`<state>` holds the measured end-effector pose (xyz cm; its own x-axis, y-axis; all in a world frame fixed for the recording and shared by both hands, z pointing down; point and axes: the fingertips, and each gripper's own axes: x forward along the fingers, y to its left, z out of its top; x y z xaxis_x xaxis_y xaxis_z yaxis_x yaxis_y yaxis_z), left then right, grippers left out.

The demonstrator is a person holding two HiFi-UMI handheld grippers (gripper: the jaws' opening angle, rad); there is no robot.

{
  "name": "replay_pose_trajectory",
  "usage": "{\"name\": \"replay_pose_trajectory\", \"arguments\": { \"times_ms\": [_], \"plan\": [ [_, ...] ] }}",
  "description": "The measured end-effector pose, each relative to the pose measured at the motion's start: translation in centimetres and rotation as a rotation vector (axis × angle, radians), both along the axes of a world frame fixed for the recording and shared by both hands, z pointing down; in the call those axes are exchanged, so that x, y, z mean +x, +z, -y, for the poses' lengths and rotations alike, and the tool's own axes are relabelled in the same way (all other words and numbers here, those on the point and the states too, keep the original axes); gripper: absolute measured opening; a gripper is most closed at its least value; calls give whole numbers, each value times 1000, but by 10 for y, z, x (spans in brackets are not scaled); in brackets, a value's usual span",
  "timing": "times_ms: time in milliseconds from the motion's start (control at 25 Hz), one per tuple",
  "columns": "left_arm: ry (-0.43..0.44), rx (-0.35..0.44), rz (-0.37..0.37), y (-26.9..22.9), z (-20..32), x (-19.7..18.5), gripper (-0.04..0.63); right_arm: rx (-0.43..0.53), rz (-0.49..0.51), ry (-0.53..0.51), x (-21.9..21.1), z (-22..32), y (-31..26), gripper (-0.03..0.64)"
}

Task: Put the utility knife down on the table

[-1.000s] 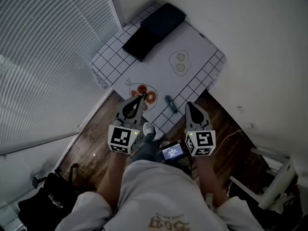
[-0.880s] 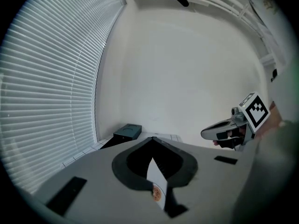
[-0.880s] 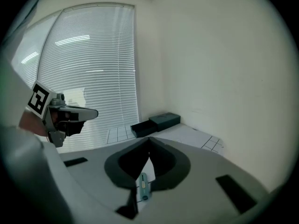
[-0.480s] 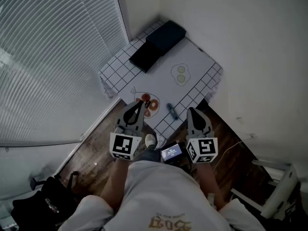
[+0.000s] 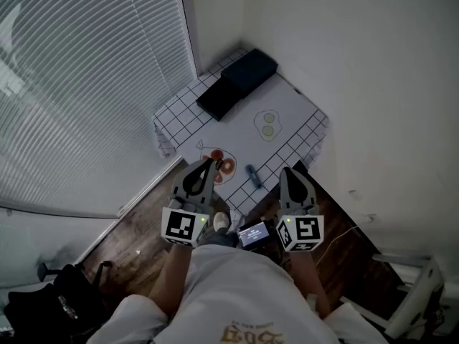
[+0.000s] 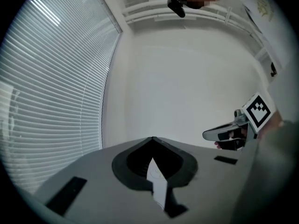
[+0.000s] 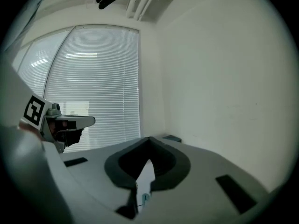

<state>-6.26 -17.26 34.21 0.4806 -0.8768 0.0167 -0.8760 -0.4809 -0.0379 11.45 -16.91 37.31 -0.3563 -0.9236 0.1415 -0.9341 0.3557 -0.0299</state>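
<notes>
The utility knife (image 5: pixel 253 175), small and dark blue, lies on the white grid-edged tablecloth (image 5: pixel 290 95) near the table's front edge, held by nothing. My left gripper (image 5: pixel 211 161) hovers shut over the cloth's near left part, left of the knife. My right gripper (image 5: pixel 285 170) is shut and empty just right of the knife, above the table's near corner. In the left gripper view the left gripper (image 6: pixel 153 138) has its jaws closed to a point. The right gripper view shows the right gripper (image 7: pixel 149 138) the same, with a sliver of blue knife (image 7: pixel 145 197) below the jaws.
Two flat dark boxes (image 5: pixel 237 82) sit at the table's far end, in the room's corner. Window blinds (image 5: pixel 86 84) fill the left, and a bare wall (image 5: pixel 373 84) the right. Wooden floor (image 5: pixel 136 228) surrounds the table; a black bag (image 5: pixel 43 314) lies lower left.
Both grippers have risen together, still shut. The table and the knife on it now look smaller and farther below; the knife has not moved on the cloth.
</notes>
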Motion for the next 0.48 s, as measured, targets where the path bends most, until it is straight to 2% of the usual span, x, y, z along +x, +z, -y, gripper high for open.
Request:
{"name": "replay_pose_trajectory", "arguments": {
  "times_ms": [120,480],
  "plan": [
    [-14,9,25,-2,0,2,8,13,7,5,5,-1,-6,8],
    [-4,30,30,-13,-5,10,8,37,28,18,14,-7,-14,8]
  ]
}}
